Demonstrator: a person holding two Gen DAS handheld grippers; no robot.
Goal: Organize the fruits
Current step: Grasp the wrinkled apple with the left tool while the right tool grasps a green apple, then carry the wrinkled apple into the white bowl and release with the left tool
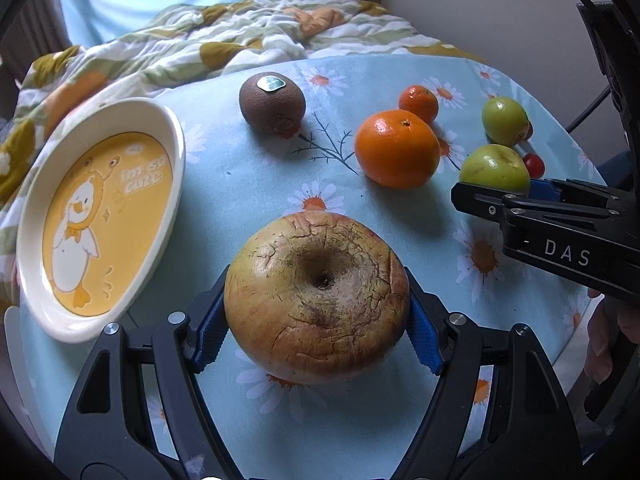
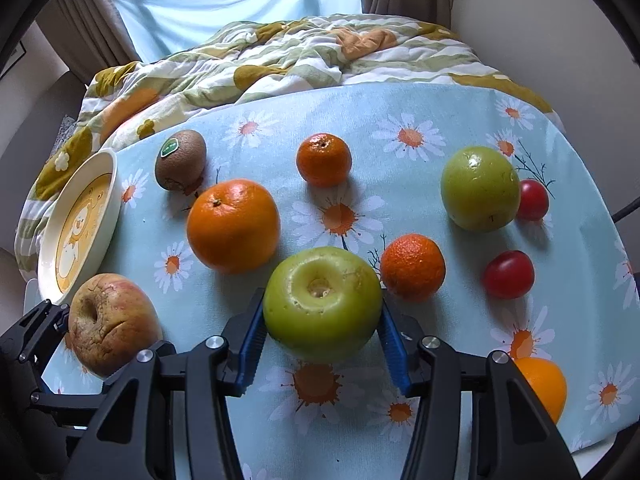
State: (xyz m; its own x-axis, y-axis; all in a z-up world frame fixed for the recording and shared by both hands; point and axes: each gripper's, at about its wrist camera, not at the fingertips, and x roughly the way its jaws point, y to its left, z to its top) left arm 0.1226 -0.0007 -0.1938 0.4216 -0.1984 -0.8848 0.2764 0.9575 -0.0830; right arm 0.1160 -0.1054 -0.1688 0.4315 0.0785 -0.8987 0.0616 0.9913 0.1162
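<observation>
My left gripper (image 1: 316, 316) is shut on a cracked red-yellow apple (image 1: 316, 300), which also shows in the right wrist view (image 2: 112, 320). My right gripper (image 2: 322, 332) is shut on a green apple (image 2: 322, 304), seen in the left wrist view (image 1: 494, 170) too. An oval duck-print plate (image 1: 100, 216) lies at the left and shows in the right wrist view (image 2: 80, 220). On the daisy tablecloth lie a kiwi (image 2: 180, 164), a big orange (image 2: 232, 224), two small mandarins (image 2: 324, 160) (image 2: 412, 268), a second green apple (image 2: 480, 194) and two cherry tomatoes (image 2: 508, 274) (image 2: 532, 200).
Another orange fruit (image 2: 544, 384) lies at the near right, partly behind my right gripper. A rumpled quilt (image 2: 280, 56) lies beyond the table's far edge. A wall and curtains stand behind it.
</observation>
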